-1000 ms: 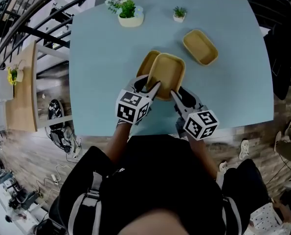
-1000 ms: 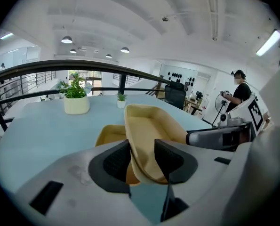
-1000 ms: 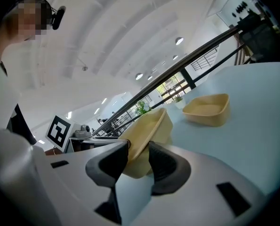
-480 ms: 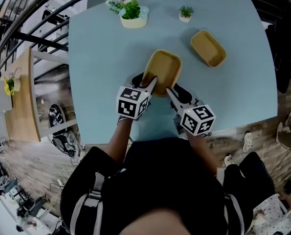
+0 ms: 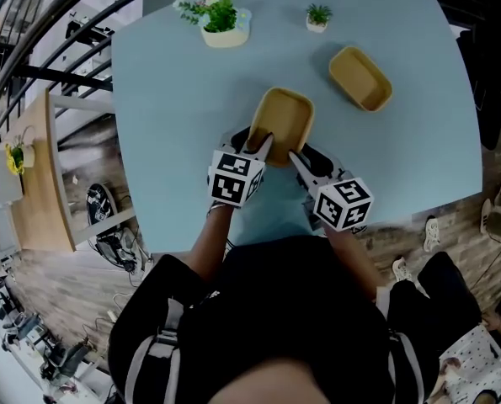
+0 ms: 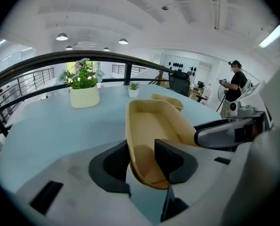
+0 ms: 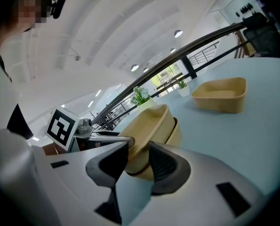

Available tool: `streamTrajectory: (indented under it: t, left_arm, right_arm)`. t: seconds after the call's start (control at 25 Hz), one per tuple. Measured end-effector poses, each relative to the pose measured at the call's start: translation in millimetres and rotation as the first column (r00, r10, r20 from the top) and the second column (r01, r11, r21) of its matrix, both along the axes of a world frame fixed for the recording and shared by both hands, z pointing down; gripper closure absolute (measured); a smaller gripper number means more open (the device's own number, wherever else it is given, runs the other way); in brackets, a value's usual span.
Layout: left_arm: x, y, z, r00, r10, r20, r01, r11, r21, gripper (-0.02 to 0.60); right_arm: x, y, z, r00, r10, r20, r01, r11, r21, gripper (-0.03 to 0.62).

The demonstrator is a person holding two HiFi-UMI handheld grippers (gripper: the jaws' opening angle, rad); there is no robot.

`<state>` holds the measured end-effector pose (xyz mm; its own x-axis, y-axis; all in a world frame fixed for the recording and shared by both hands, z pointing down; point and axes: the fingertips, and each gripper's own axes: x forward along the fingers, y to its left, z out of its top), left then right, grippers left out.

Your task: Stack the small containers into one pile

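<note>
Head view steeply overhead; both gripper views low, close along own jaws; common ground: stacked containers [image 5: 282, 123] mid-frame.

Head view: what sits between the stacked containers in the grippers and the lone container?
Nothing. Only bare table separates the stack from the lone container, as the head view shows.

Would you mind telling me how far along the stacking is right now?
Done: two containers sit nested as a stack. In hand: the left gripper and right gripper are each shut on the stack's near rim. Left: the third container stands apart on the table, farther out to the right, and has to join the pile.
</note>
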<state>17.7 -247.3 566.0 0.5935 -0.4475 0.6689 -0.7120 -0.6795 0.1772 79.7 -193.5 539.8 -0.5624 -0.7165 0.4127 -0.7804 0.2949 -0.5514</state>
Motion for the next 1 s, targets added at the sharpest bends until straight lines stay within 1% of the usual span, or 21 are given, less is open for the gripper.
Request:
streamTrajectory:
  t: [0.24, 0.4, 0.52, 0.64, 0.72, 0.8, 0.92, 1.0]
  left_arm:
    - [-3, 0, 5, 1.0, -0.005, 0.024, 0.005, 1.0, 0.004, 0.422]
    - [-8, -5, -2, 0.999, -0.033, 0.026, 0.032, 0.999, 0.022, 0.422]
    - [-12, -10, -13, 0.998, -0.065, 0.006, 0.065, 0.997, 0.044, 0.422]
    - [-14, -17, -28, 0.995, -0.1, -0.031, 0.102, 0.992, 0.069, 0.422]
    - [-11, -22, -41, 0.992, -0.105, -0.062, 0.11, 0.991, 0.079, 0.422]
    - [-1, -27, -56, 0.99, -0.094, -0.104, 0.104, 0.99, 0.093, 0.422]
    - [21, -40, -78, 0.984, -0.07, -0.167, 0.091, 0.989, 0.119, 0.422]
    - [35, -46, -85, 0.982, -0.055, -0.179, 0.08, 0.987, 0.137, 0.422]
  right_arm:
    - [3, 1, 7, 1.0, 0.006, -0.001, -0.006, 1.0, -0.019, 0.442]
    - [13, 1, 5, 1.0, 0.03, 0.008, -0.03, 0.999, -0.017, 0.441]
    - [32, -1, 1, 0.997, 0.076, 0.019, -0.076, 0.997, -0.006, 0.441]
    - [68, -9, -3, 0.988, 0.154, 0.006, -0.154, 0.988, 0.013, 0.442]
    - [97, -15, -6, 0.976, 0.217, -0.005, -0.216, 0.976, 0.023, 0.442]
    - [130, -22, -9, 0.957, 0.288, -0.014, -0.288, 0.957, 0.036, 0.442]
    - [177, -34, -15, 0.918, 0.396, -0.035, -0.394, 0.917, 0.058, 0.443]
    - [201, -43, -13, 0.891, 0.45, -0.049, -0.448, 0.892, 0.056, 0.442]
